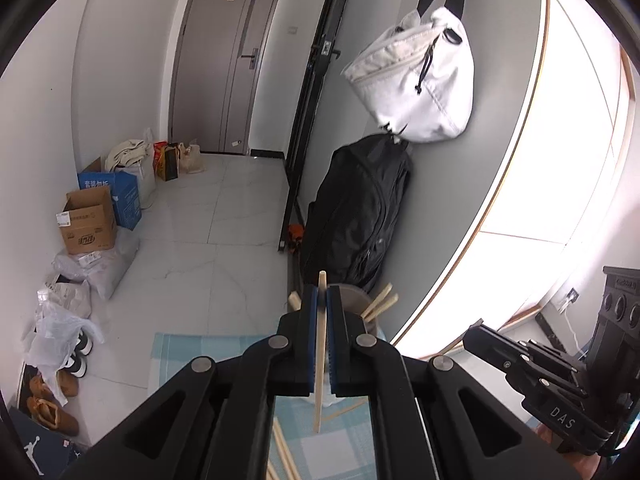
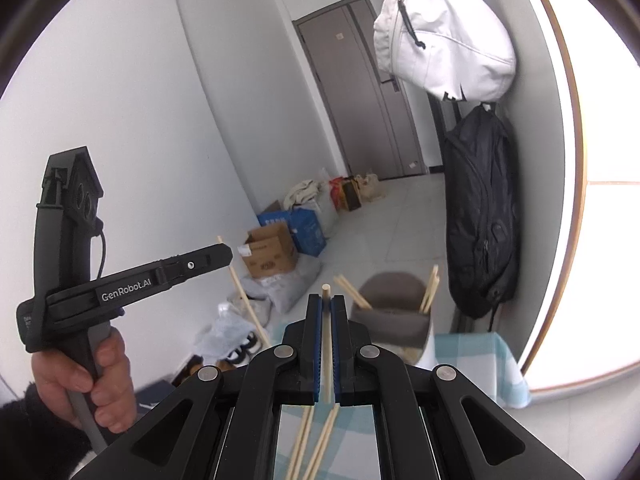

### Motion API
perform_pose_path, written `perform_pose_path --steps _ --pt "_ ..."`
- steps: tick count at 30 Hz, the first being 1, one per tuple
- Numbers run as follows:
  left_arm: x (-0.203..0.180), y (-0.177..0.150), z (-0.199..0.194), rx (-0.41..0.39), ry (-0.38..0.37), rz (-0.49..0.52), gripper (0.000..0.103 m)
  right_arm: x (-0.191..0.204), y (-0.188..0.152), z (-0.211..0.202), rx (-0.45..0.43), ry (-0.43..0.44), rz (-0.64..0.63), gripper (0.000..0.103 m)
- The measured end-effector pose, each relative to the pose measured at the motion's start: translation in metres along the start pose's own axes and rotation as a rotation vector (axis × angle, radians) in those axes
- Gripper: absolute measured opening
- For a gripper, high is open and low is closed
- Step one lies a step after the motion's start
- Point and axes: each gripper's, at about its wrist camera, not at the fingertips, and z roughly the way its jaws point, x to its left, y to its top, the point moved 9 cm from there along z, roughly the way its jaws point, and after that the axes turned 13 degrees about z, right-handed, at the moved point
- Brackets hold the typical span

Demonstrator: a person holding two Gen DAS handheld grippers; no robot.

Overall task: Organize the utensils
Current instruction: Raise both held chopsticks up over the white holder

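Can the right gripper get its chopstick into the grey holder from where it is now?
Probably yes. The right gripper is shut on a chopstick, and the grey holder stands just ahead, slightly right, its mouth open apart from a few chopsticks inside.

Holder [image 2: 394, 312] on the table [image 2: 496, 364], chopsticks [image 2: 352, 292] in it, loose chopsticks [image 2: 320, 440] before it

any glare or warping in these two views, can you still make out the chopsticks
Left wrist view: window blown out white, walls bowed by fisheye, chopstick in the left gripper sharp. Right wrist view: same window glare at right, chopstick in the right gripper clear.
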Motion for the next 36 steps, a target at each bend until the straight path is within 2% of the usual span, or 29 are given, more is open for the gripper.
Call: perform_pose_path --steps 9,19,23,28,36 --pt "-0.005 0.062 0.018 -0.051 0.007 0.014 0.0 -0.004 0.07 0.003 -0.043 -0.031 0.0 0.003" --pt "-0.006 0.079 0.067 -0.021 -0.023 0.031 0.0 -0.025 0.111 0.025 -0.05 -0.076 -0.015 0.003" --pt "-0.002 0.072 0.086 -0.001 -0.033 0.026 0.0 -0.035 0.113 0.041 -0.032 -0.086 -0.014 0.003" --pt "0.001 0.059 0.107 0.004 -0.081 0.025 0.0 -0.048 0.105 0.061 -0.006 -0.113 -0.029 0.003" --pt "0.004 0.035 0.119 -0.008 -0.114 0.024 0.0 -0.066 0.07 0.091 0.067 -0.122 -0.017 0.003"
